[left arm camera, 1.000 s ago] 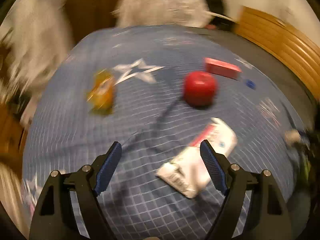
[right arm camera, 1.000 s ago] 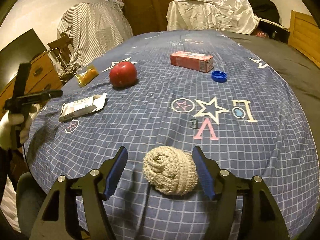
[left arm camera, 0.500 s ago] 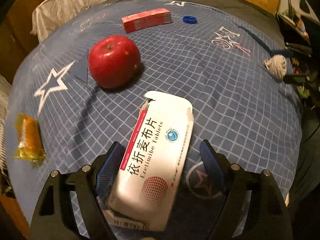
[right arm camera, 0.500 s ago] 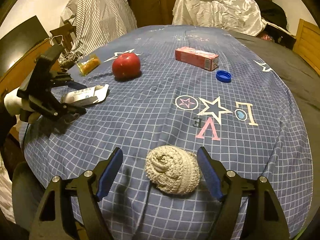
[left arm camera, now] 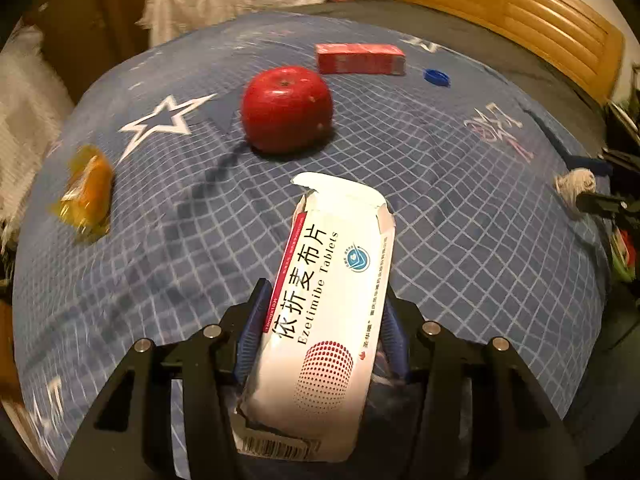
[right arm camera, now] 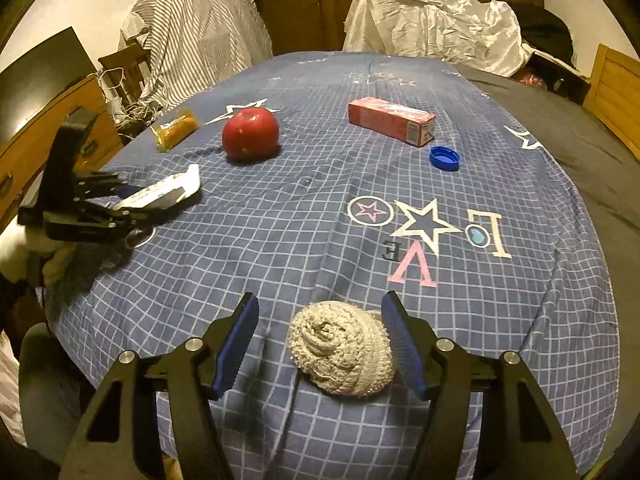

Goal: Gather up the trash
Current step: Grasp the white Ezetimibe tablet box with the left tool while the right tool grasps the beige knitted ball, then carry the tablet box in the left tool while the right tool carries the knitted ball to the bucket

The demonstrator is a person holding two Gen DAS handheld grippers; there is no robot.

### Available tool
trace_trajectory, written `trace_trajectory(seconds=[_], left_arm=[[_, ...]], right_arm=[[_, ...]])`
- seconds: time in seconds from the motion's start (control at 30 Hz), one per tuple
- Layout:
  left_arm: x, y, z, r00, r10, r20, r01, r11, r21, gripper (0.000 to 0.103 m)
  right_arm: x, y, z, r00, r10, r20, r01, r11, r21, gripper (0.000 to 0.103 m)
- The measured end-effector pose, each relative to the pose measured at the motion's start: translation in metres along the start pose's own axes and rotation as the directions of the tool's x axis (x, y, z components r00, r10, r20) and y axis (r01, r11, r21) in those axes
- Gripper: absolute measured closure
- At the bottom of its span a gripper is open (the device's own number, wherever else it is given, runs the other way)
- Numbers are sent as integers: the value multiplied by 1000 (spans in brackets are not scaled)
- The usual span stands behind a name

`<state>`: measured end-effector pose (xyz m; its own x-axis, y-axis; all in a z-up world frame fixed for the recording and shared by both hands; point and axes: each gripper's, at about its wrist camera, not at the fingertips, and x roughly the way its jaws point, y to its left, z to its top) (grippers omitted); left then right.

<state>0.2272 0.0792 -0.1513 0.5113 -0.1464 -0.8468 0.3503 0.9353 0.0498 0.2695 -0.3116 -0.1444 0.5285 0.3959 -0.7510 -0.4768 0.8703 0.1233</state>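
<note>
A white tablet box [left arm camera: 340, 216] with a torn-open far end lies on the blue checked bedcover [left arm camera: 440, 240]. My left gripper [left arm camera: 325, 296] straddles its near half. Its jaws are closing, and both blue pads press the box's long sides. In the right wrist view the same left gripper [right arm camera: 132, 208] and box [right arm camera: 168, 194] sit at the bed's left edge. My right gripper [right arm camera: 320, 302] is around a cream knitted ball [right arm camera: 340, 352]. Its jaws are closing too: the right pad touches the ball, while the left pad stands off with a gap.
On the cover lie a red apple [left arm camera: 286, 108], a red carton [left arm camera: 360, 58], a blue bottle cap [left arm camera: 436, 77] and an orange wrapped snack [left arm camera: 86, 192]. A wooden headboard [left arm camera: 520, 4] borders one side. Covered furniture [right arm camera: 200, 40] and a dresser [right arm camera: 48, 120] stand behind the bed.
My left gripper came down over the white box and its jaws narrowed onto it. My right gripper stayed put; its jaws widened, then narrowed around the ball.
</note>
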Motion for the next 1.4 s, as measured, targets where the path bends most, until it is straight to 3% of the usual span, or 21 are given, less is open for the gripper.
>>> trace_trajectory(seconds=[0.07,0.27,0.37,0.5,0.6,0.8,1.1,1.3,1.4], left_arm=[[-6,-7,-4,999,35,15,-35,999,-15,53],[-16,-16,-8,998,49,35,-45,996,-82,53],[-17,-19,-9,997,63,37,-59,992,-113,53],[-29,-24,-13,994,82,76,-69,984,-163,53],[-48,-25,-16,986,110,125,-79,969,-233,53],[-94,-37,-14,942,225,250,-134,933,-334,52],[-146,-61,-17,844,346,410,-171,898,-406,49],[-167,-64,-26,789,404,463,-186,875,-447,49],[-171,-64,-27,781,413,467,-195,873,-446,49]], right_arm=[[-1,-1,-1,1000,-20,-2,20,1000,0,38],[13,-4,-8,998,-36,-56,37,999,1,38],[16,-3,-15,996,-61,-59,60,998,-12,53],[6,6,-12,998,-66,13,66,998,5,59],[-13,20,1,990,-59,132,54,998,41,59],[-51,59,30,938,-63,340,49,998,49,59],[-108,108,40,833,-100,544,103,994,25,59],[-127,119,35,808,-111,579,110,993,37,59],[-130,123,31,810,-107,577,104,994,37,59]])
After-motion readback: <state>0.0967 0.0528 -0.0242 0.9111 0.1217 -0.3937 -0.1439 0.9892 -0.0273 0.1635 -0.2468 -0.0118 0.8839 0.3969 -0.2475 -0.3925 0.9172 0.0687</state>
